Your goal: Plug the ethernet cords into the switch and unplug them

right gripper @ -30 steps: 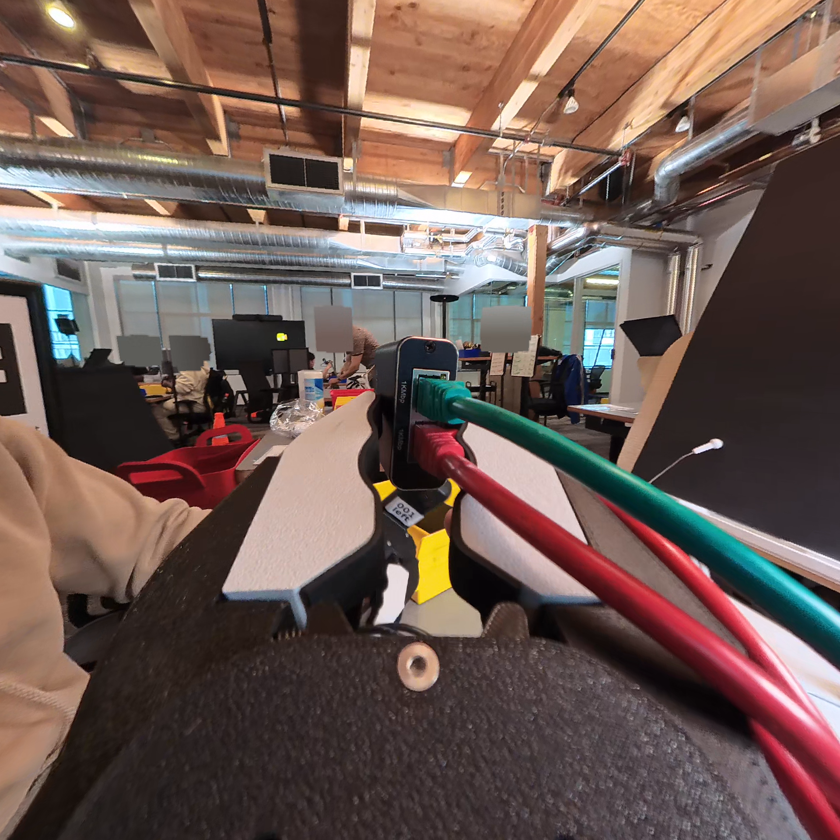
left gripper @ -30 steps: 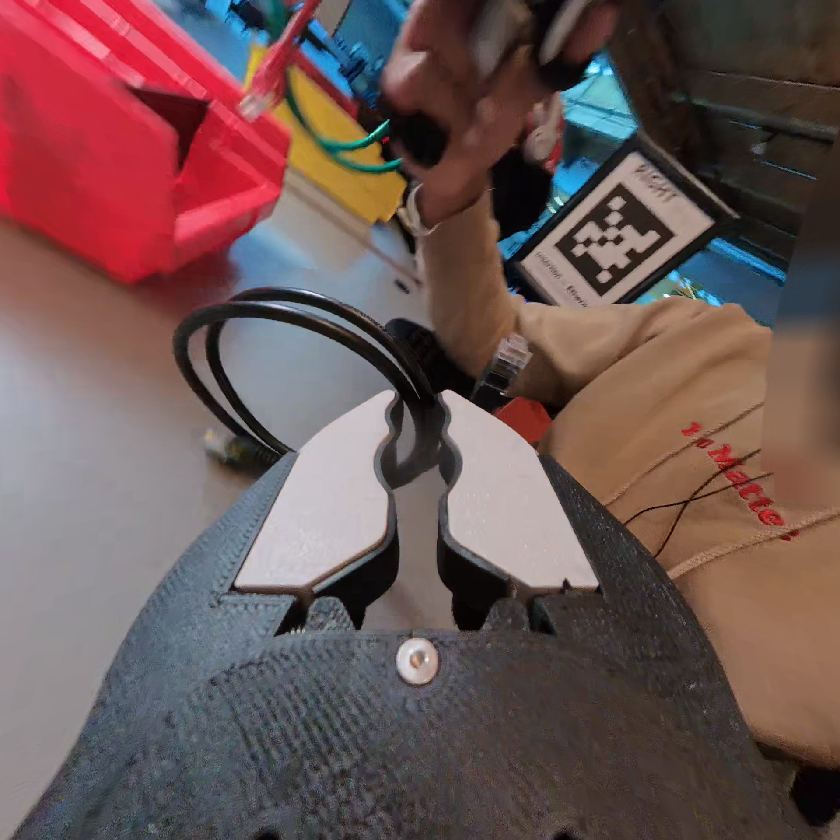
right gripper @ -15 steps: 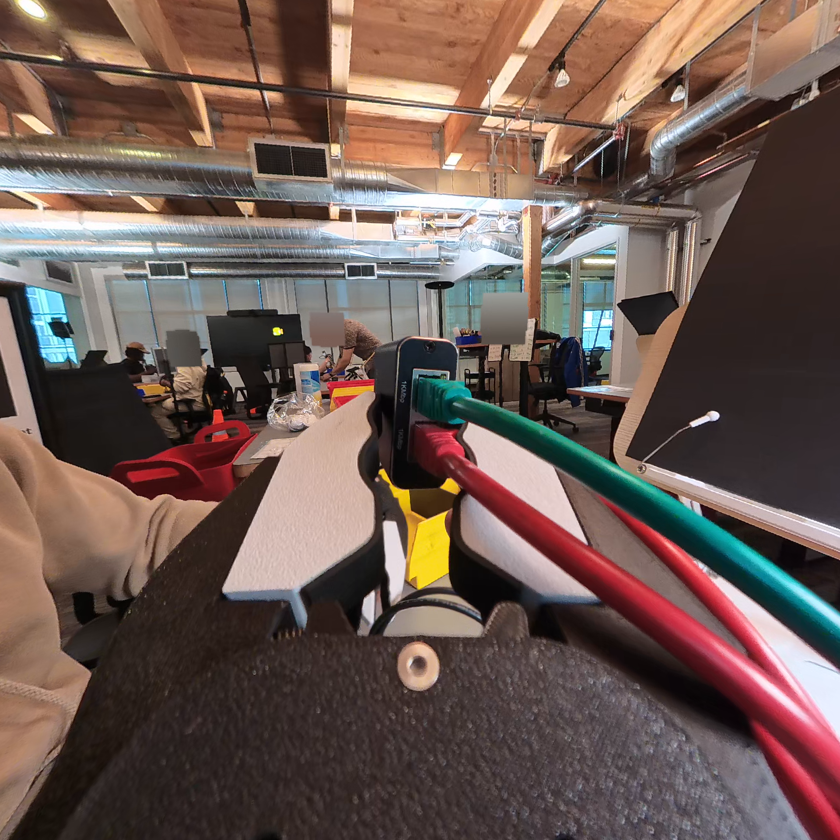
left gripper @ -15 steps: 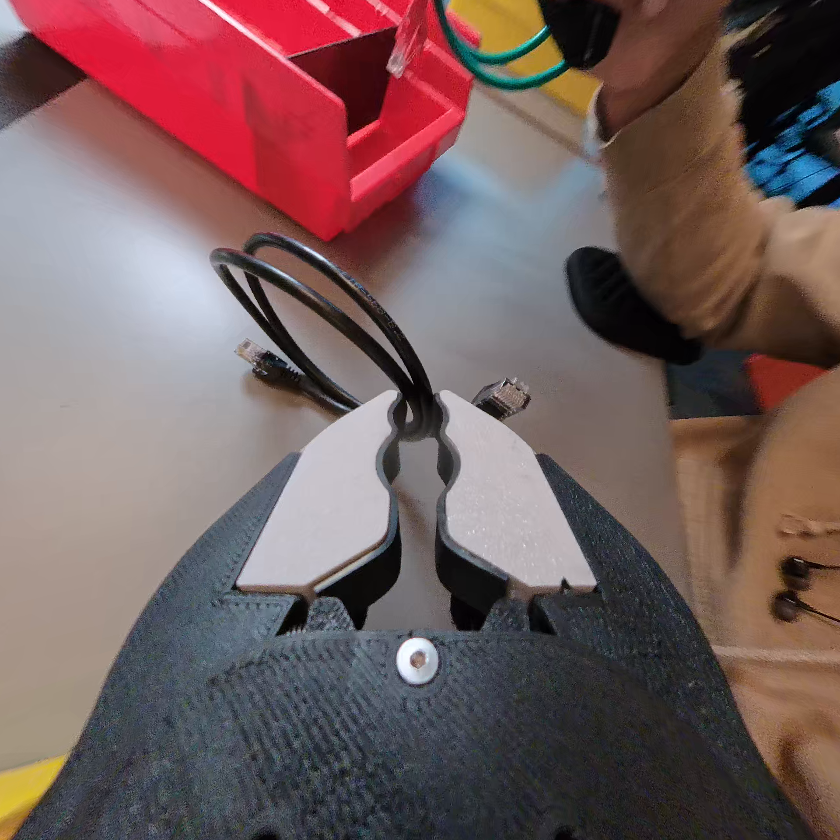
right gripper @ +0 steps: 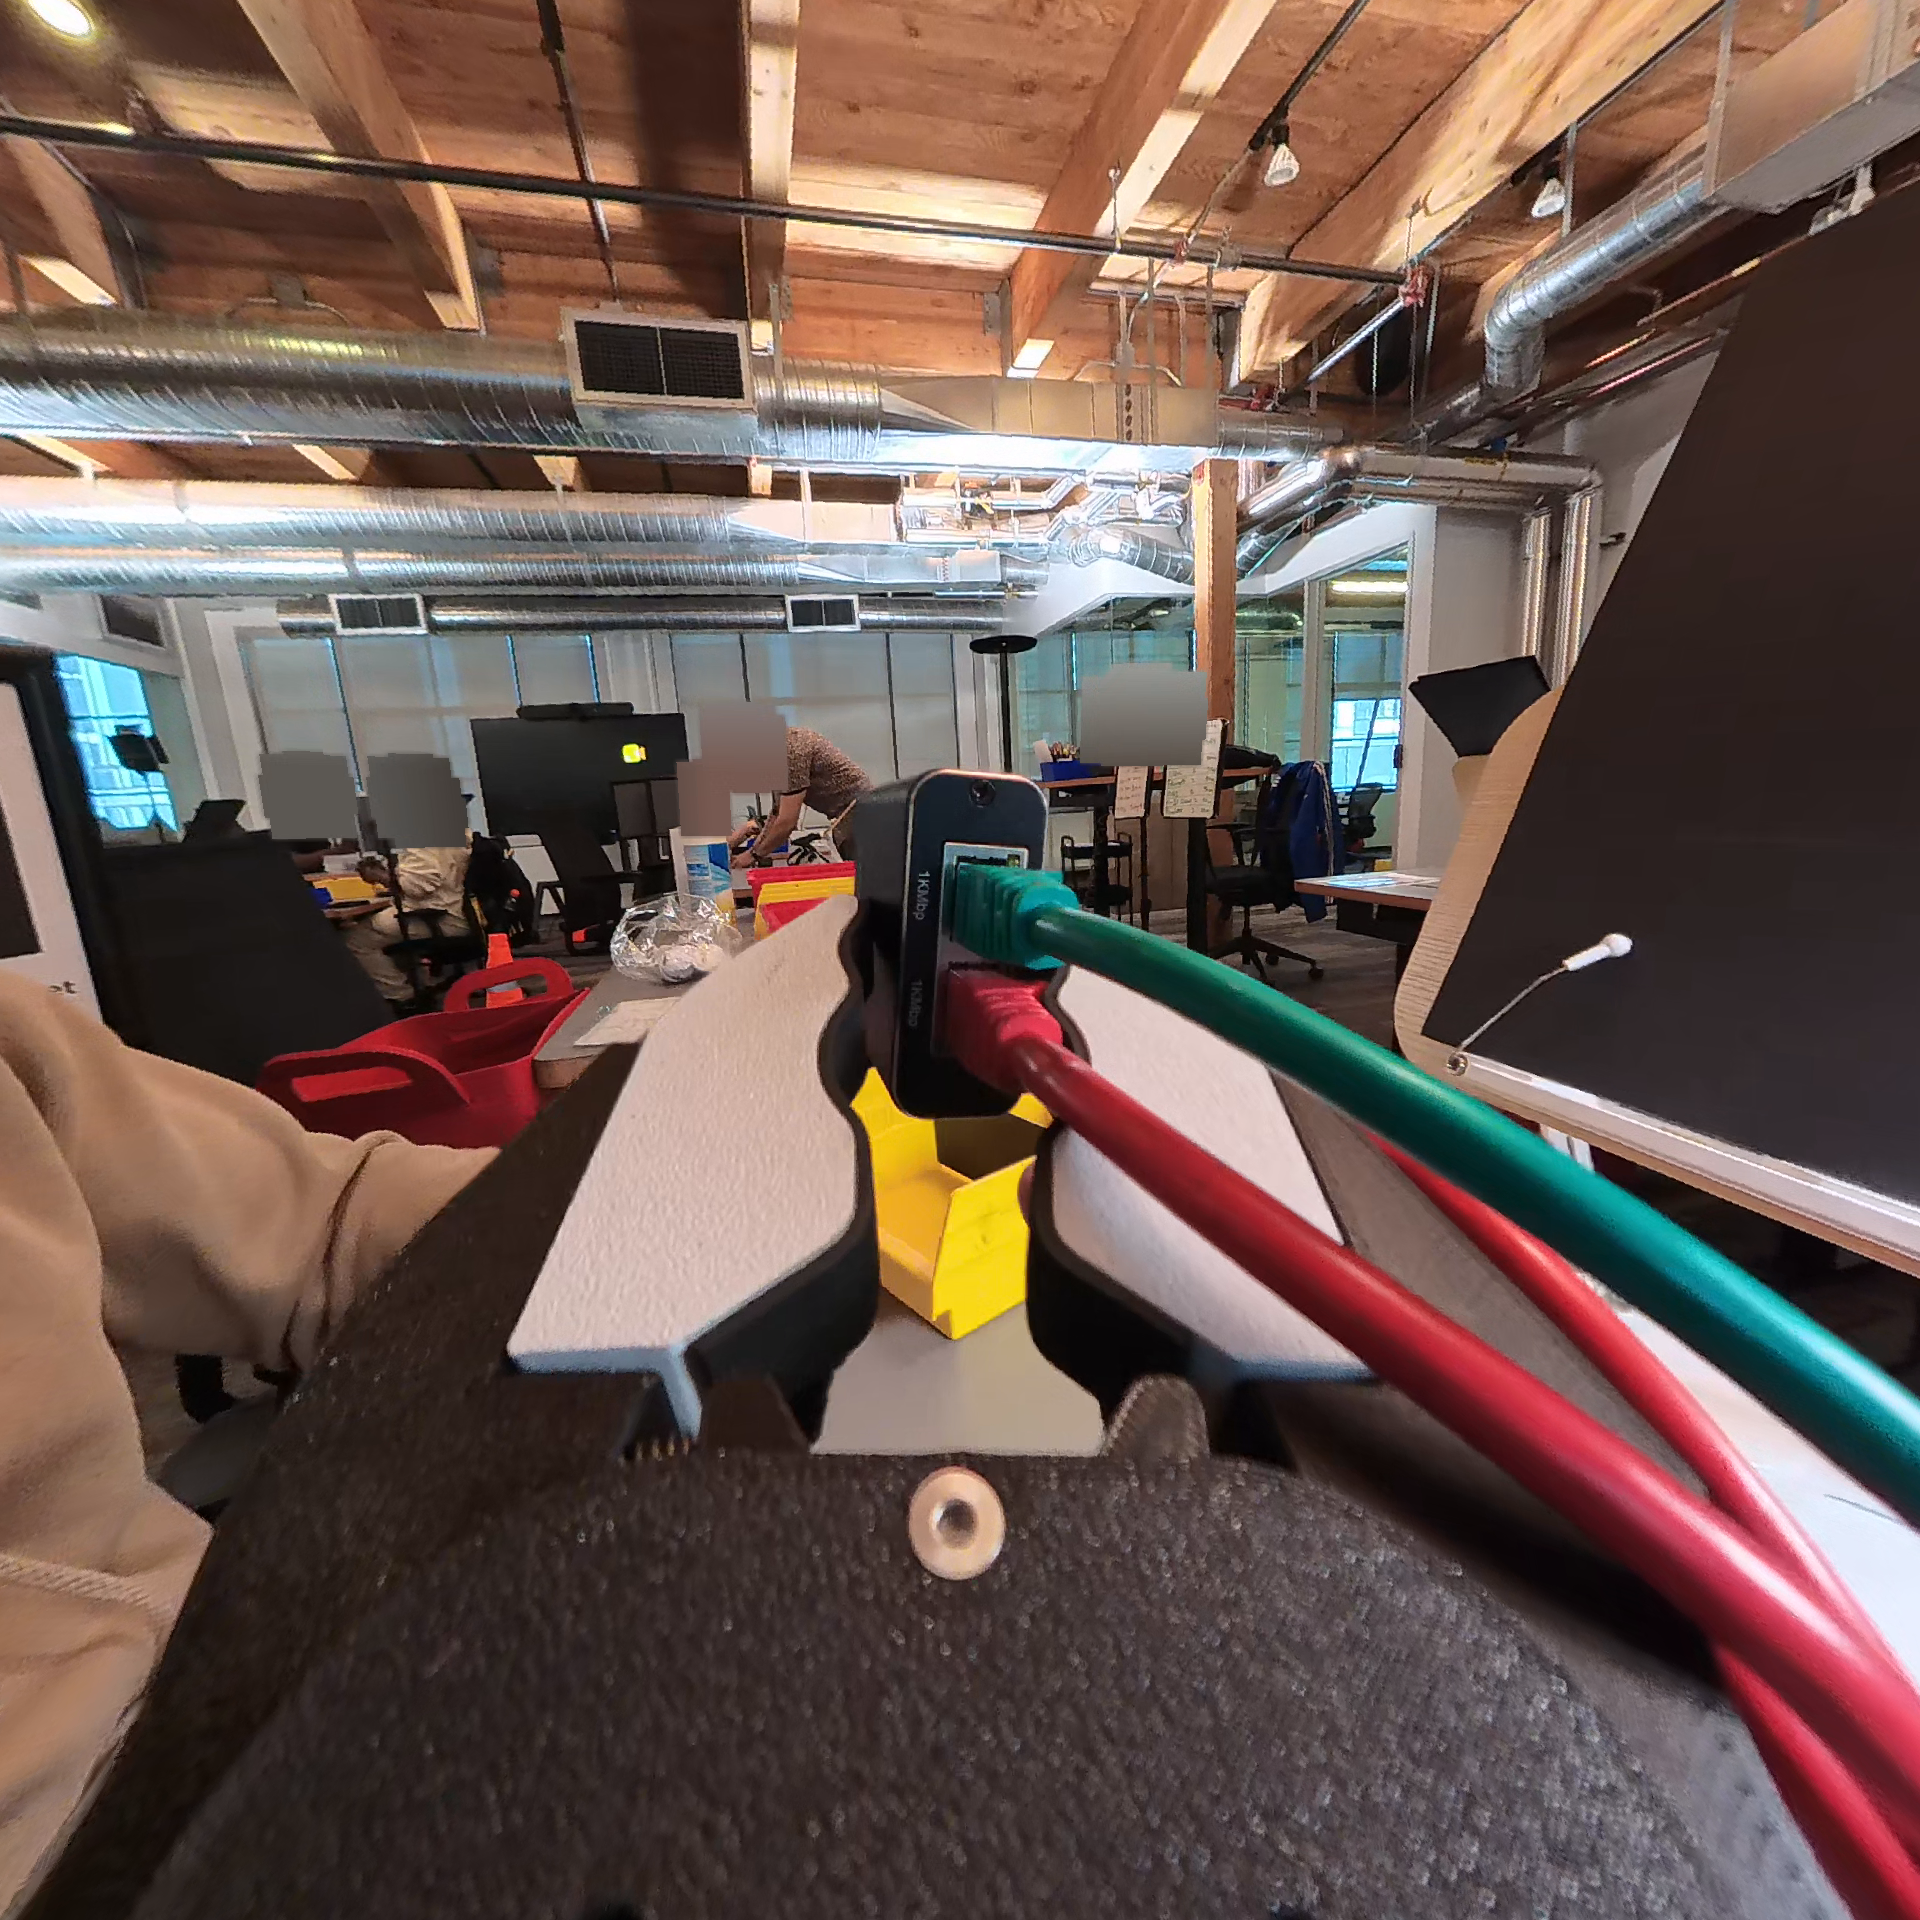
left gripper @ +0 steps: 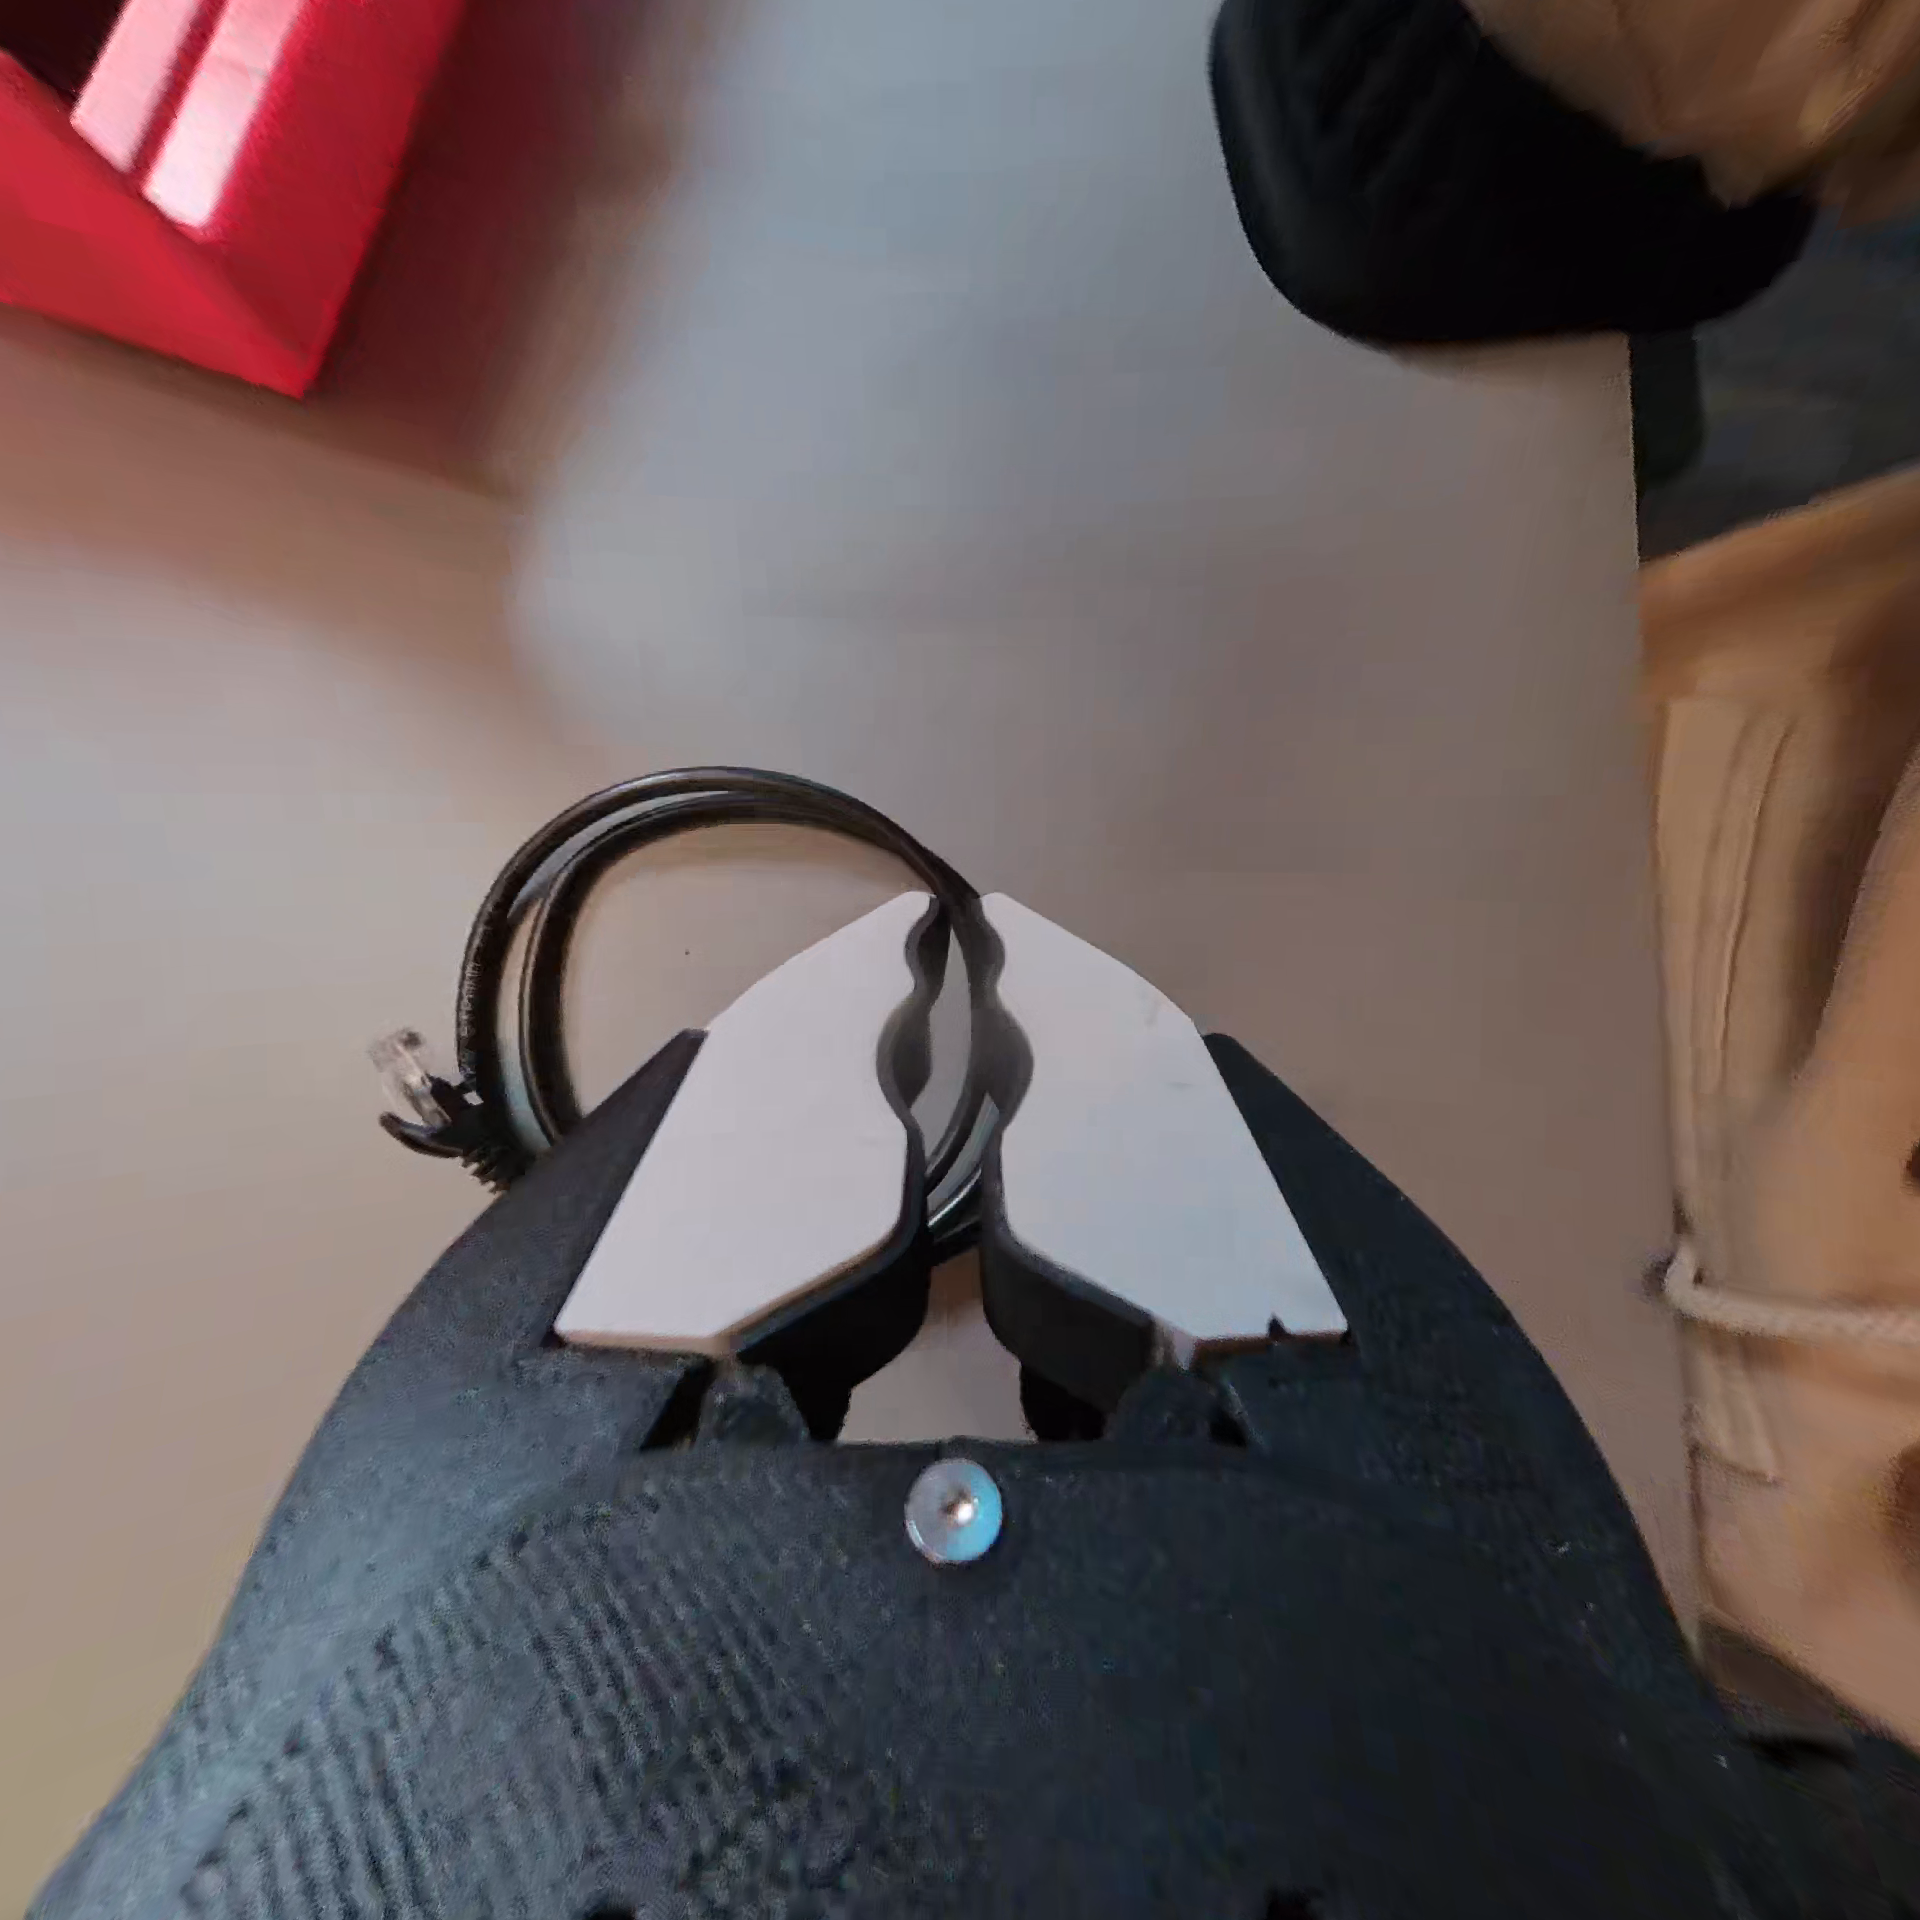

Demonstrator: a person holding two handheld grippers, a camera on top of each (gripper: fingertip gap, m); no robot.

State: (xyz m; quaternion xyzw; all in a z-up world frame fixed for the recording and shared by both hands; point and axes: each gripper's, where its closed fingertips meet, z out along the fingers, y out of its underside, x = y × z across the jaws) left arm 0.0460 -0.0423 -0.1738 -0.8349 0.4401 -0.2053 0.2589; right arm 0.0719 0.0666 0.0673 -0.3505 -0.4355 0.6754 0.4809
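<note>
The right gripper (right gripper: 951, 997) is clamped on a small black rectangular ethernet switch (right gripper: 951, 935), lifted upright, likely so its ports face the other hand; a thick green cord (right gripper: 1455, 1101) and a red cord (right gripper: 1299, 1236) are already plugged in. The left gripper (left gripper: 954, 914) pinches a coiled thin black ethernet cord (left gripper: 665, 805) over the grey tabletop (left gripper: 935, 520), its clear plug (left gripper: 400, 1075) dangling free, seemingly carried toward an open port.

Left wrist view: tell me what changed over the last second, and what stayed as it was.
The left gripper swung with the looped black cord: the red bin slid to the upper-left corner, the other sleeve left the view, and the table fills the frame. Unchanged: its grip on the cord, and the right gripper holding the switch with green and red cords plugged in.
</note>
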